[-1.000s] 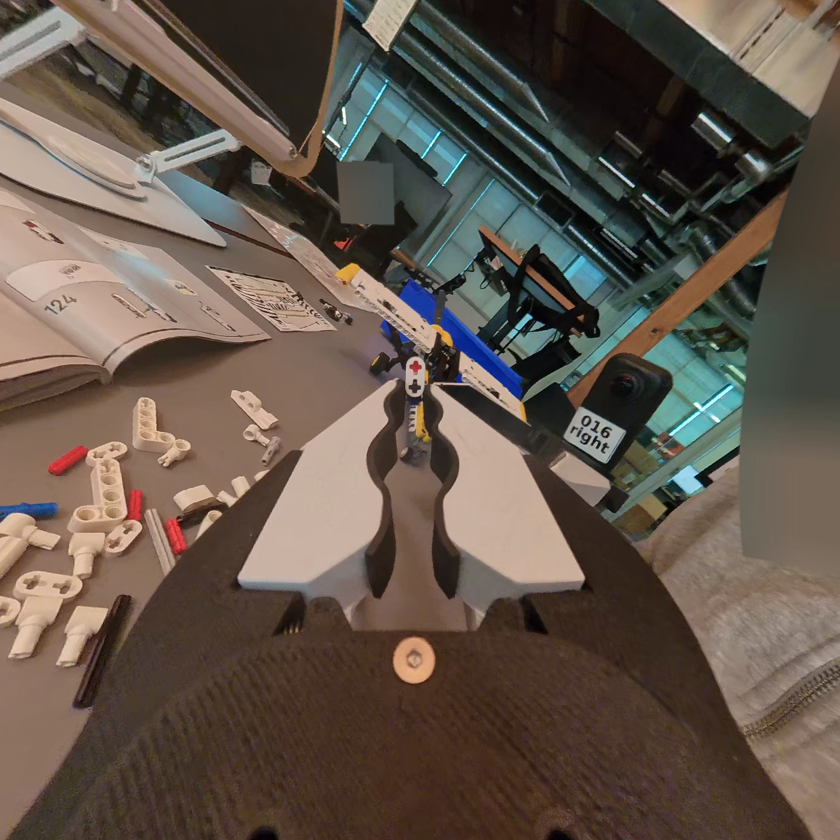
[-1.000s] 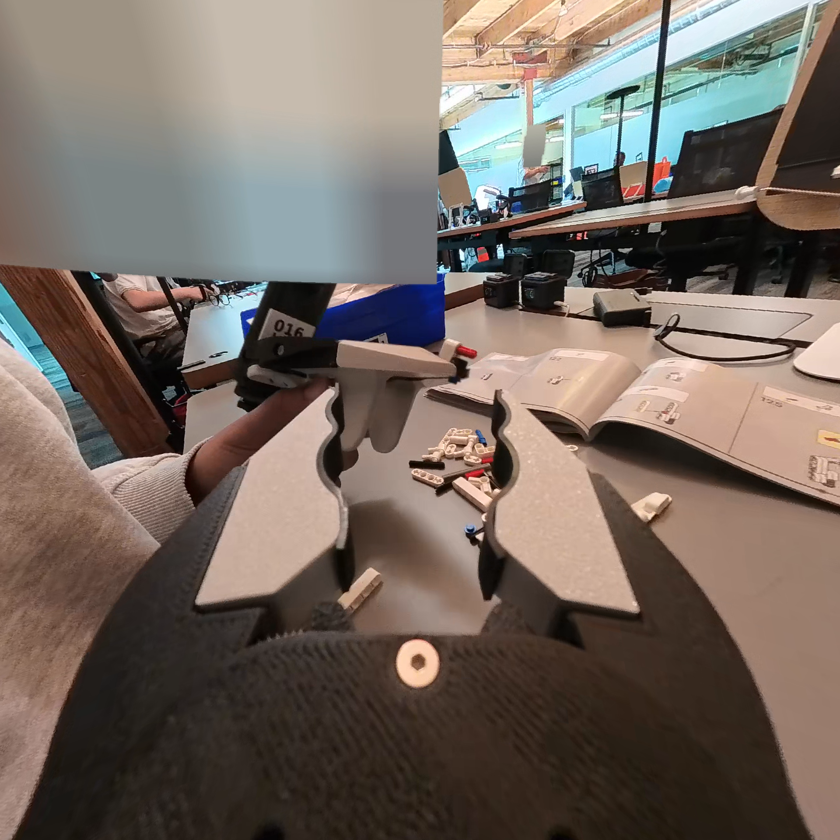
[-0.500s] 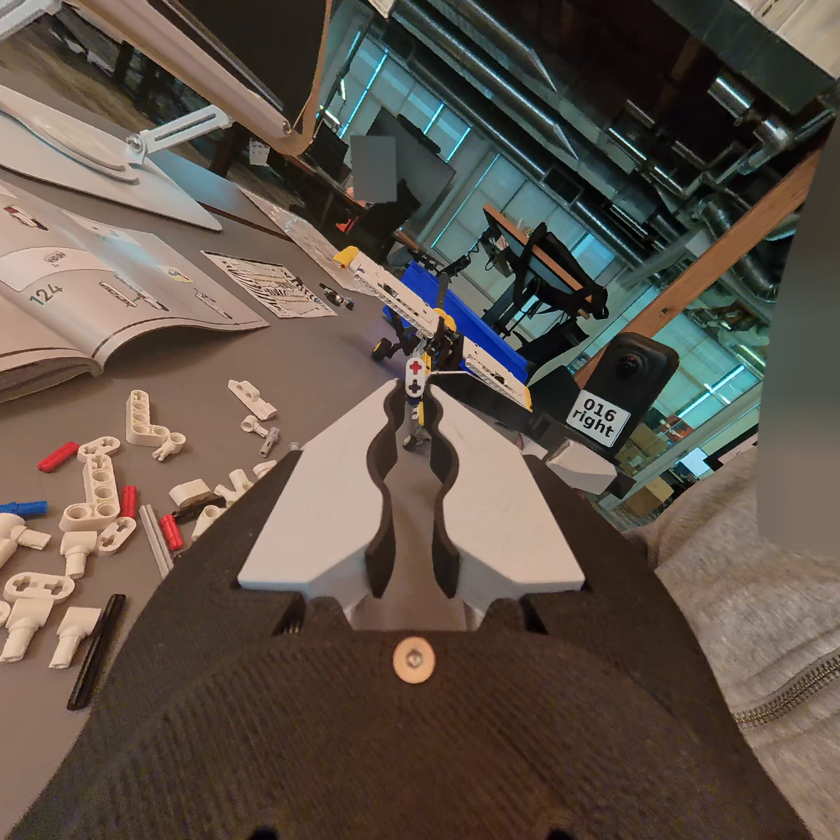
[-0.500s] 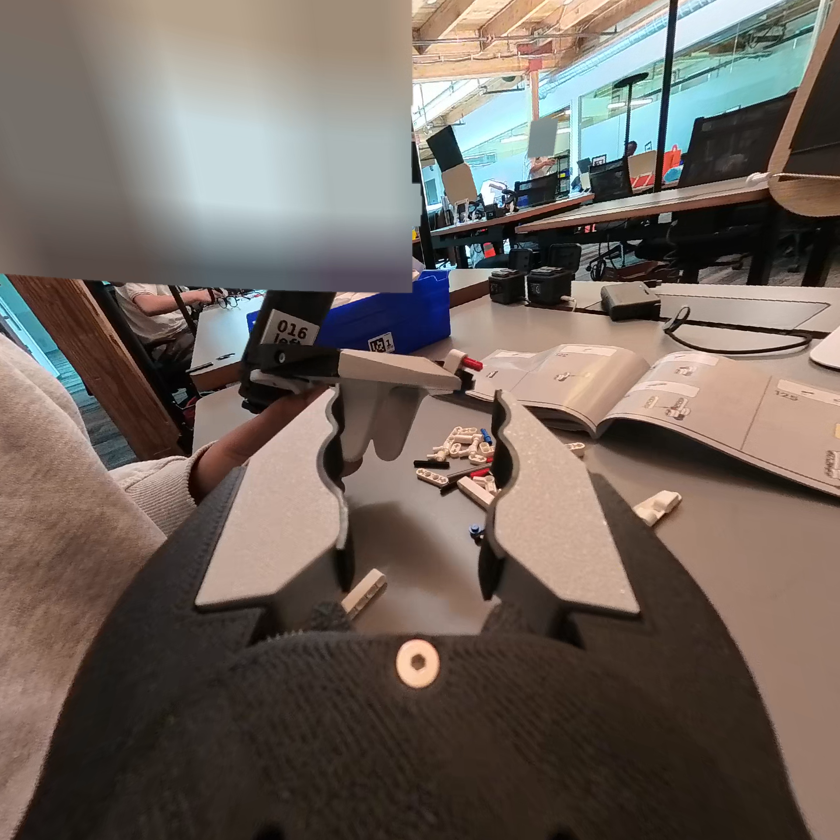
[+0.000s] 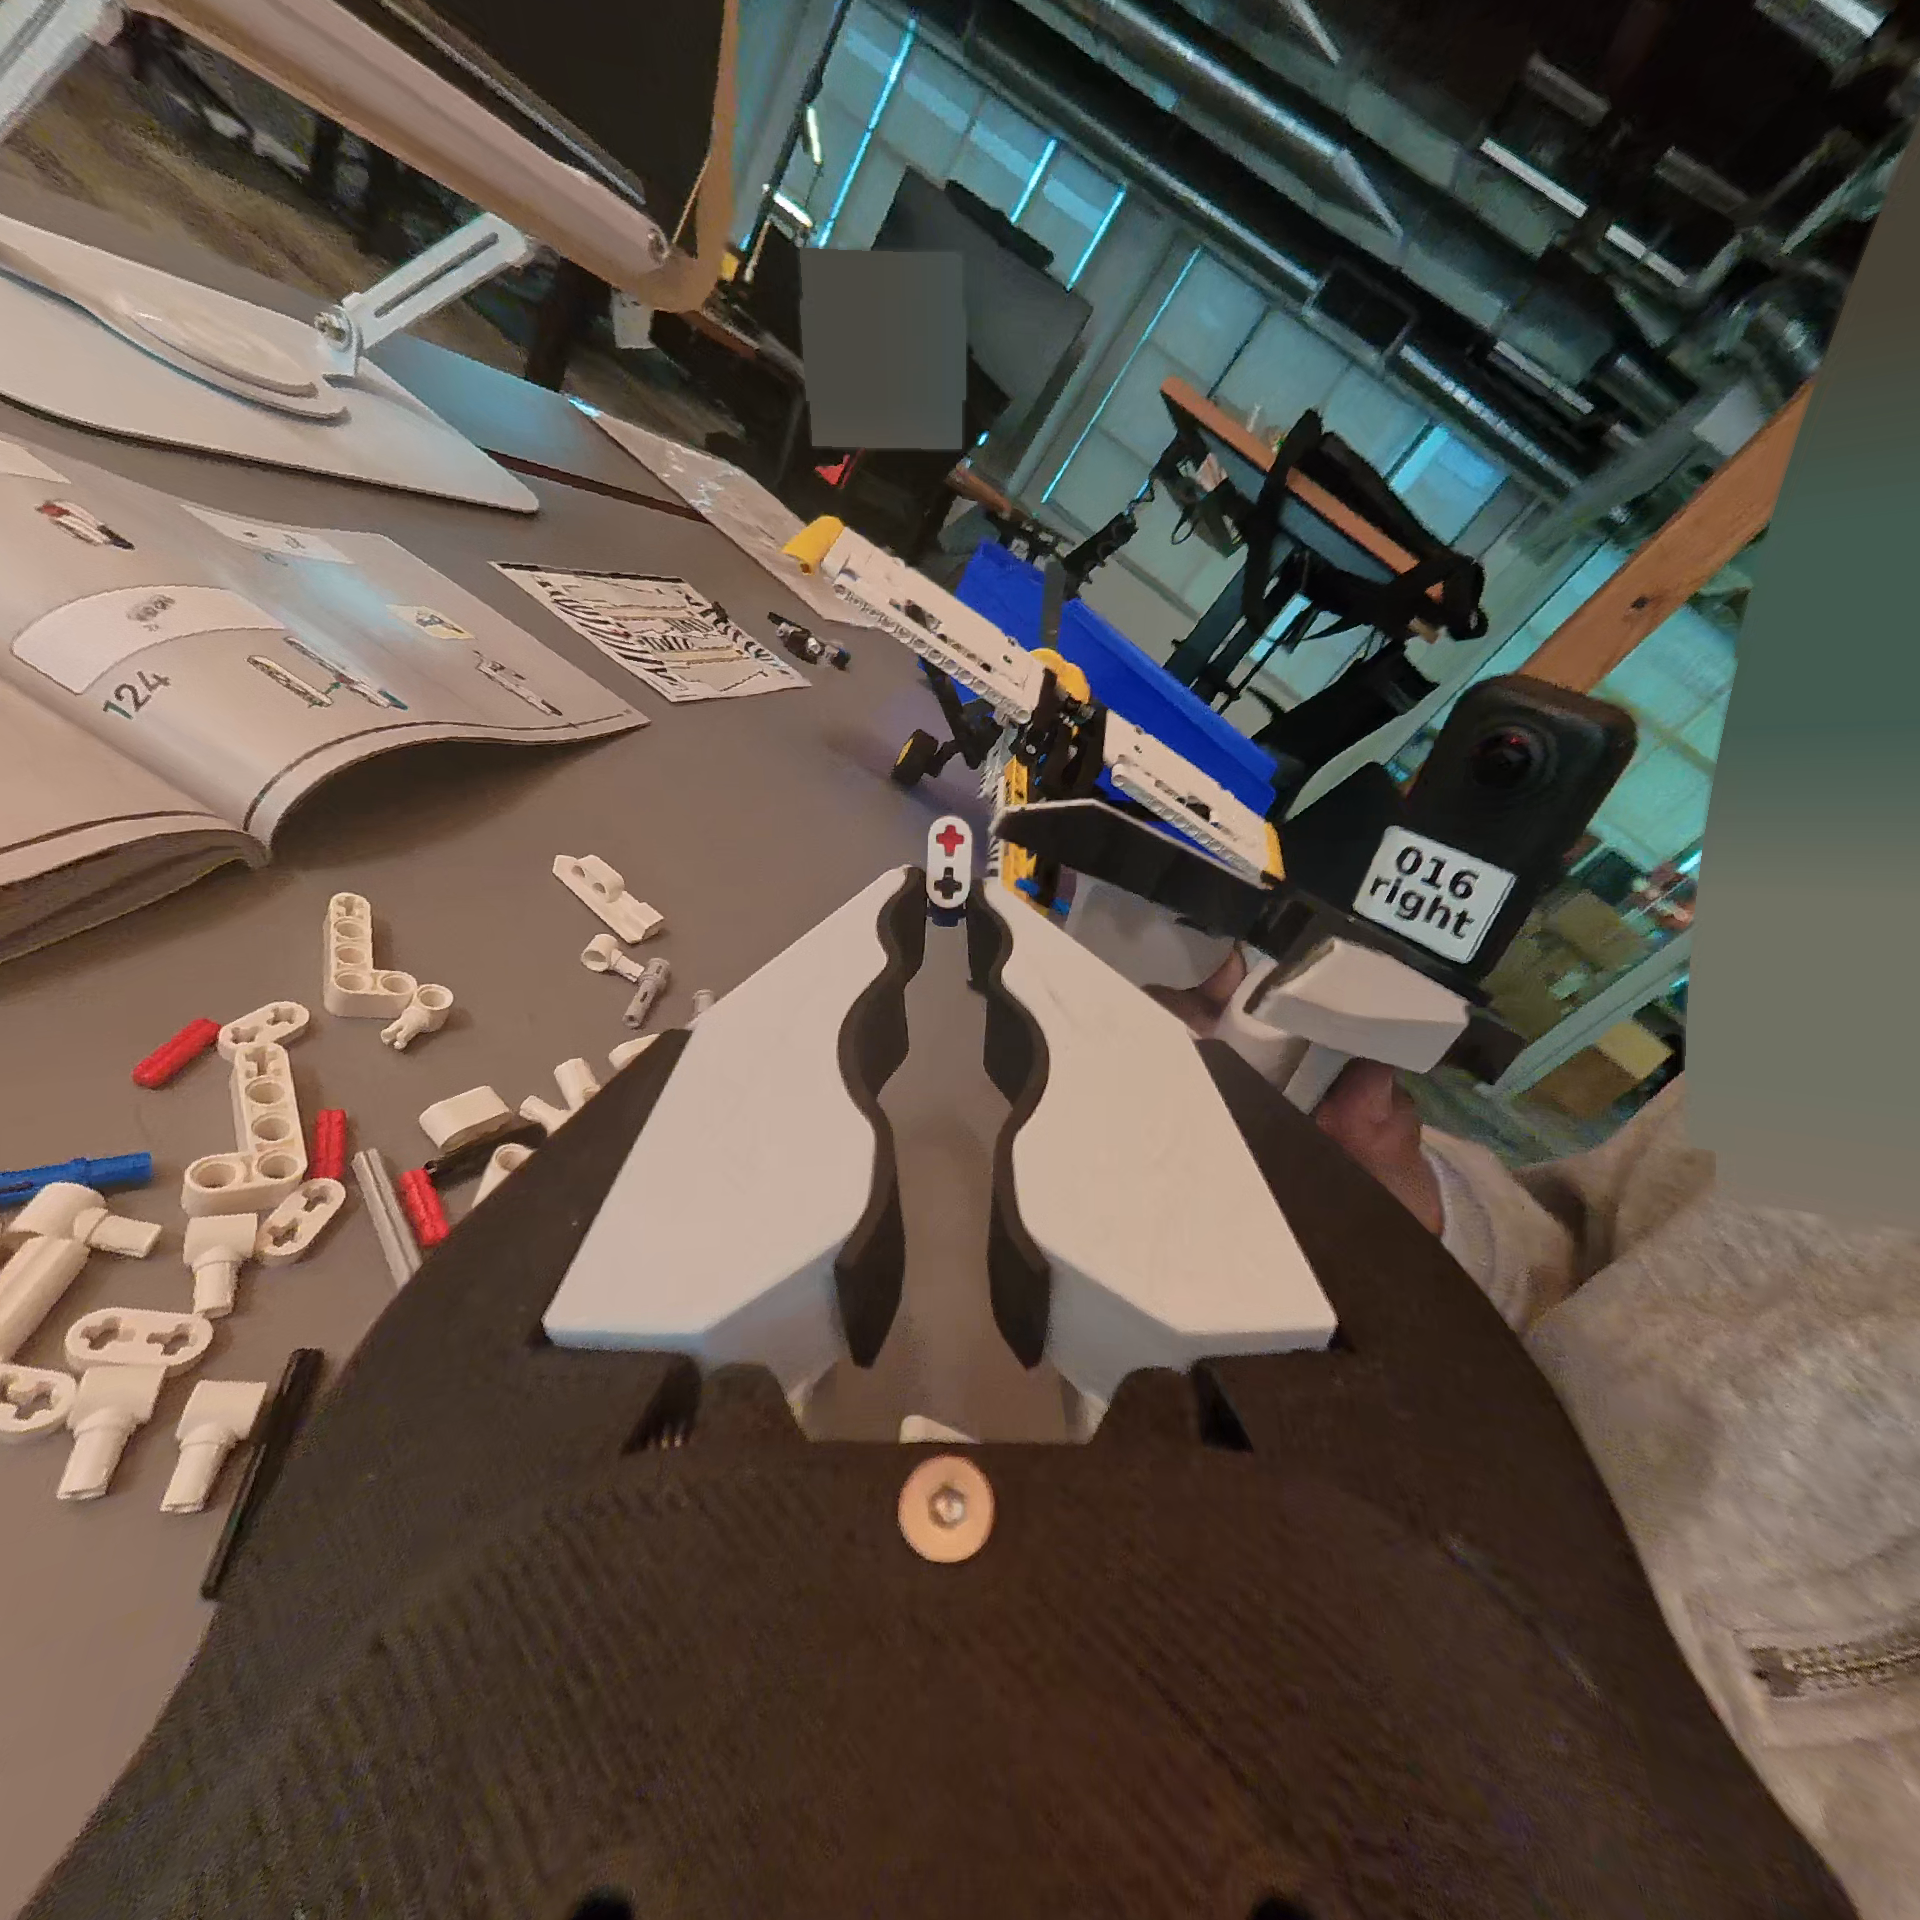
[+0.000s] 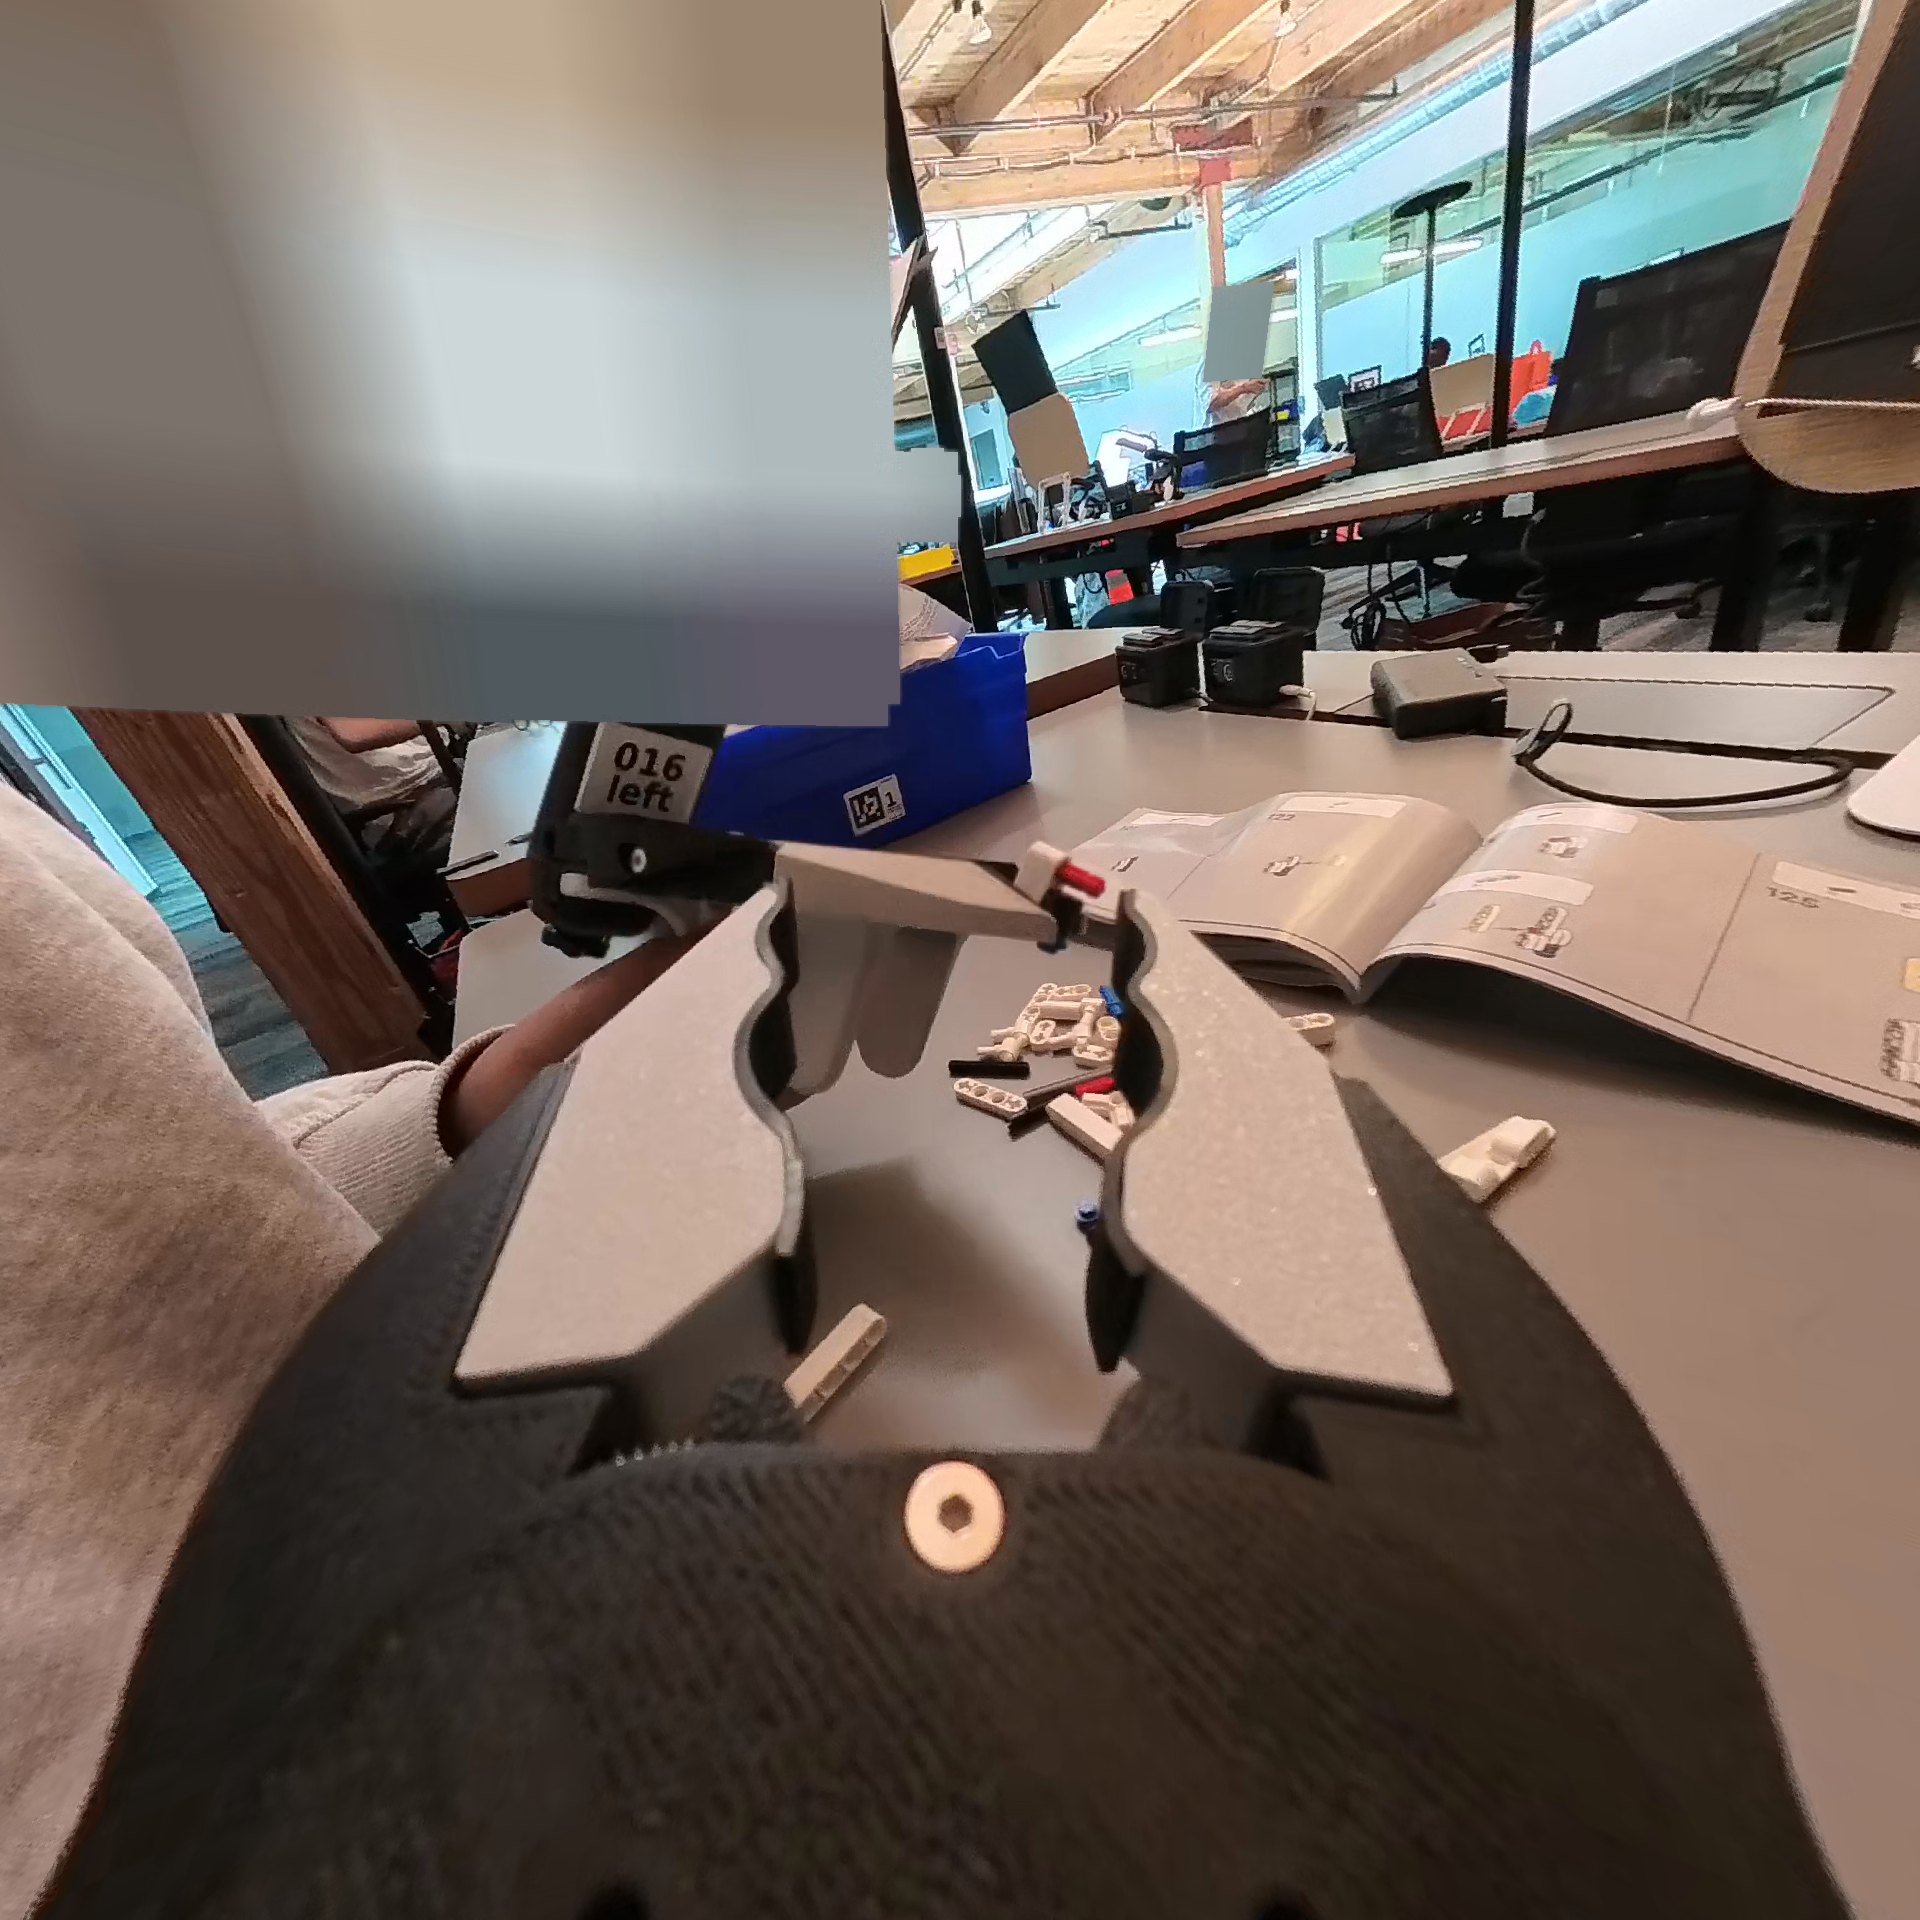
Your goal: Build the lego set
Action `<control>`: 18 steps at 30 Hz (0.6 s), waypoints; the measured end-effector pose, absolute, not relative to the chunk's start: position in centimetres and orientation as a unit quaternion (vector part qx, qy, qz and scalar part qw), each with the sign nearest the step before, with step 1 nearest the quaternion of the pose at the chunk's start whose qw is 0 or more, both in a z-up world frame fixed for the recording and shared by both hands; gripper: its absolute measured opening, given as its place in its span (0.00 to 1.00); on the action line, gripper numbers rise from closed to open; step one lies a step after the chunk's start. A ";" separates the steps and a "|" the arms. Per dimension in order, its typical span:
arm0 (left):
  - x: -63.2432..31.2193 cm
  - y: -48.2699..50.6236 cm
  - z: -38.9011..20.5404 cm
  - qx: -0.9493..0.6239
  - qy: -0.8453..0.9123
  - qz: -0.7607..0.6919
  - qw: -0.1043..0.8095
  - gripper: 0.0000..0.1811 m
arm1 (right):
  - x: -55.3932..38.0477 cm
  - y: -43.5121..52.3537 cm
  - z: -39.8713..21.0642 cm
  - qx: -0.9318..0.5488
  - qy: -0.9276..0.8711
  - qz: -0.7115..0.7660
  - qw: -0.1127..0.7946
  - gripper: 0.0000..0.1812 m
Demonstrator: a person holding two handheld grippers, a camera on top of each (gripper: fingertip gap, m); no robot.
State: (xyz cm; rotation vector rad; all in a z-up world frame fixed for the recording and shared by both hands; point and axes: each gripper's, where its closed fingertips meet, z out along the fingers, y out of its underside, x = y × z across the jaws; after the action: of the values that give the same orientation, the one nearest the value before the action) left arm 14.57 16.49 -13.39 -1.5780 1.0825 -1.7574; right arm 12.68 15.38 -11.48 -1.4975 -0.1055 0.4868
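Note:
My left gripper (image 5: 948, 906) is shut on a small white link (image 5: 948, 868) that carries a red pin and a black pin, and holds it above the table. It also shows in the right wrist view (image 6: 1055, 916), with the link (image 6: 1047, 868) at its tip, level with my right fingertips. My right gripper (image 6: 951, 914) is open and empty; in the left wrist view (image 5: 1127, 914) it is just right of the link. The white and yellow lego model (image 5: 966, 665) stands on the table beyond. Loose white, red and blue parts (image 5: 260, 1122) lie at the left.
An open instruction booklet (image 5: 260, 665) and a sticker sheet (image 5: 655, 644) lie behind the parts; the booklet also shows in the right wrist view (image 6: 1455, 914). A blue bin (image 6: 883, 769) stands at the table's far side. A white beam (image 6: 836, 1371) and a white piece (image 6: 1496, 1153) lie near my right gripper. Less than 4 cm separates the two grippers' tips.
My left gripper has carried the small link towards my right gripper, so its tip now sits between the right fingertips. My right gripper has stayed open.

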 end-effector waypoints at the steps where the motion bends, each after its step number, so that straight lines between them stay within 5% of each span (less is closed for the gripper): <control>1: 14.6 16.4 -13.5 -0.586 0.410 -0.642 0.275 0.03 | 12.8 15.3 -11.4 -0.673 -0.044 0.220 0.705 0.32; 18: 15.3 15.1 -14.9 -0.566 0.521 -0.509 0.386 0.03 | 14.3 15.2 -12.1 -0.677 0.016 0.287 0.678 0.20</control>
State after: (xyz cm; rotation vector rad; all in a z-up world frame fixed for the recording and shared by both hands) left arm 15.33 15.14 -14.90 -1.4413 1.3259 -1.2957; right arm 14.26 15.25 -12.11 -1.5211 0.0366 0.6438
